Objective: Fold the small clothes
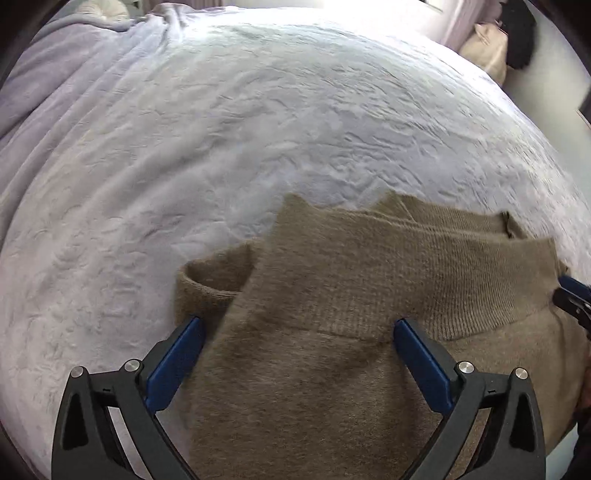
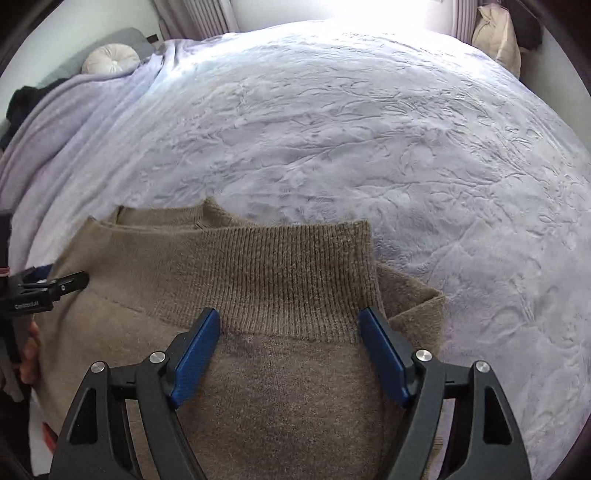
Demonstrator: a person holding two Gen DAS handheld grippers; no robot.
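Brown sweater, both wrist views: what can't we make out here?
- Brown sweater: its near part is cut off by the bottom edge in both views, partly behind the left gripper and right gripper.
- Layers under the ribbed band: the top fold hides them.
- Contact between fingers and knit: cannot tell.
- Dark item off the bed's far corner, left wrist view: too small and distorted.

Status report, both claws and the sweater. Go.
Left claw open, right claw open, both over sweater. Sweater partly folded on blanket. Nothing in the way.

Home bedroom: bed [image 2: 332, 129] under lavender embossed blanket, round cushion [image 2: 110, 59], curtains [image 2: 207, 16].
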